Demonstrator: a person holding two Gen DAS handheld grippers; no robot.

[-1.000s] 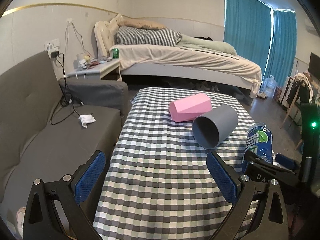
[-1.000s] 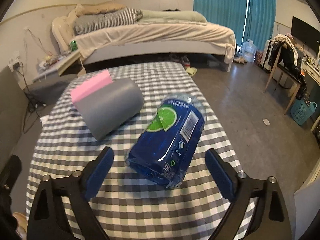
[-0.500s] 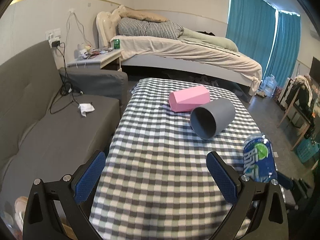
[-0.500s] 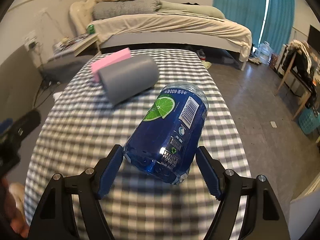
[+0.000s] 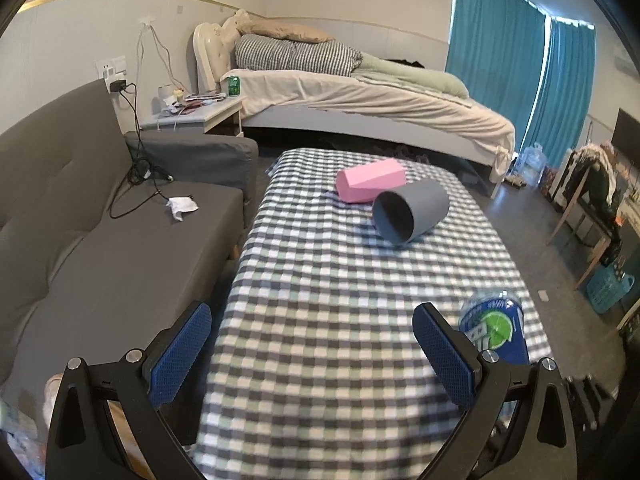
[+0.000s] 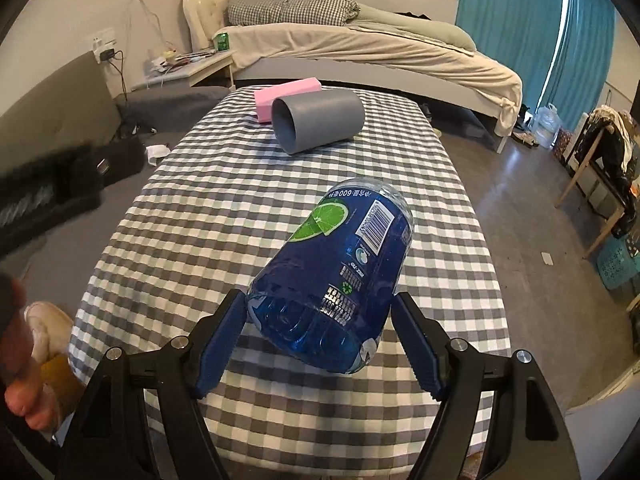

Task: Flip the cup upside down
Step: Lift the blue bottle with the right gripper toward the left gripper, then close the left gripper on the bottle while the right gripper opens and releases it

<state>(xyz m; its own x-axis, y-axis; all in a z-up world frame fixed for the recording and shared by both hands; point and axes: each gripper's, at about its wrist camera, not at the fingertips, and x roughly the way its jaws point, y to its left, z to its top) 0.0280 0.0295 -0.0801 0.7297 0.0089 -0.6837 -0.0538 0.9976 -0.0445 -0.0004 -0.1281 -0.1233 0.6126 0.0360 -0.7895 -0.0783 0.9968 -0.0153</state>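
Observation:
A blue see-through plastic cup (image 6: 340,276) with a lime label is held tilted over the near end of the checked table (image 6: 224,200), its mouth pointing away from me. My right gripper (image 6: 320,340) is shut on the cup's lower end, a pad pressed to each side. In the left wrist view the same blue cup (image 5: 494,330) shows at the table's near right edge. A grey cup (image 5: 412,212) (image 6: 318,126) lies on its side further back. My left gripper (image 5: 312,356) hangs open over the table's near left part with nothing between its fingers.
A pink block (image 5: 370,180) (image 6: 288,92) lies right behind the grey cup. A grey sofa (image 5: 100,248) runs along the table's left side, with a bed (image 5: 360,96) beyond. A chair (image 6: 600,152) stands to the right. A hand (image 6: 20,380) shows at lower left.
My right gripper has closed on the blue cup and raised it, tilted, drawing back toward the table's near end. My left gripper has pulled back from the grey cup, still open.

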